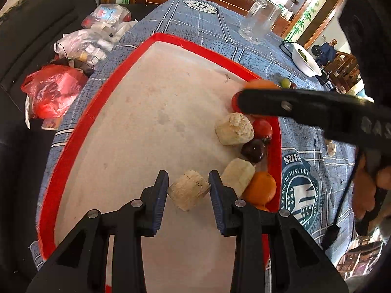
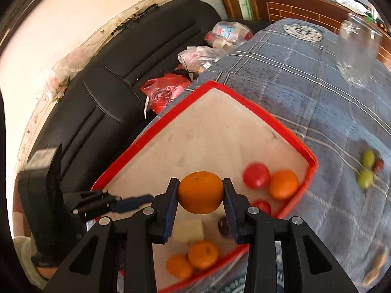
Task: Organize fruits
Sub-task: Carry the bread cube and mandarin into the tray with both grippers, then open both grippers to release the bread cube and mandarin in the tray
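Right gripper clamps an orange above the red tray, clear only in its own view. Left gripper pinches a pale fruit chunk over the tray floor. Green grapes lie outside on the tablecloth.

- Your right hand-held gripper hides part of the orange it carries.
- The green fruits on the counter are blurred.
- The picture's edge cuts off the glass.
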`<state>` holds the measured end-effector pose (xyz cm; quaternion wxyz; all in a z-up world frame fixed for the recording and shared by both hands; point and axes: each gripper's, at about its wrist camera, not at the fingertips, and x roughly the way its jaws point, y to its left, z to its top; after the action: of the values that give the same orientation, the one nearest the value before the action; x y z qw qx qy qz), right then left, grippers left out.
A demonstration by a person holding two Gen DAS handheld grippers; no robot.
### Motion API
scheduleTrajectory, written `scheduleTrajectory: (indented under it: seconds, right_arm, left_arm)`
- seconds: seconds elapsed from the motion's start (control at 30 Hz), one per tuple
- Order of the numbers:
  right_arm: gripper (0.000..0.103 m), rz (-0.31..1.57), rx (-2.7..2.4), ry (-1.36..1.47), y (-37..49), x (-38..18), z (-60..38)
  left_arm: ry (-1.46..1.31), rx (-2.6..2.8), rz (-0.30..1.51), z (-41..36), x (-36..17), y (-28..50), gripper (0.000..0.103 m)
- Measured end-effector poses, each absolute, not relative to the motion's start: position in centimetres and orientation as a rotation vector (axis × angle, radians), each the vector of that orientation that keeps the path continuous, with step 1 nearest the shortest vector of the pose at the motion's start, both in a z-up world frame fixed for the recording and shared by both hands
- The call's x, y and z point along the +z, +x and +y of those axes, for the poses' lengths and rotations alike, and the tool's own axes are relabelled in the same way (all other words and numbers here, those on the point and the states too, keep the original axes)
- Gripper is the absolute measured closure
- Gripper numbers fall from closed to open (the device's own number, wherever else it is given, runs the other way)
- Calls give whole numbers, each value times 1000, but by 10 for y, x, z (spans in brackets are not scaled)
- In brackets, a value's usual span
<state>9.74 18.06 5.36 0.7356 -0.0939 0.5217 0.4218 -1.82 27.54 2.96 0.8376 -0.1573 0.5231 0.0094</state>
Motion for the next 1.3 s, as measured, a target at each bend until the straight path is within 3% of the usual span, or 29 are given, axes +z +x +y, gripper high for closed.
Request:
scheduleTrajectory:
  seconds: [0.67,1.03,1.13,1.2,1.3]
  right_arm:
    - [66,1171,882,-312,108,8,213]
    - [55,1129,886,-233,102,35,190]
    - [55,1111,884,-198,97,47,176]
    - [51,1095,878,-172,93,55,163]
    - [47,1080,860,-117,86,65,137]
  left_arm:
    - [-315,-9,1074,272,27,-14,71]
    - [-315,18,1085,267,28,-15,54]
    - [-323,39,1087,269,30,-18,47]
    - [-336,46,1082,271,31,-21,36]
    - [-343,55,1062,272,36,-28,34]
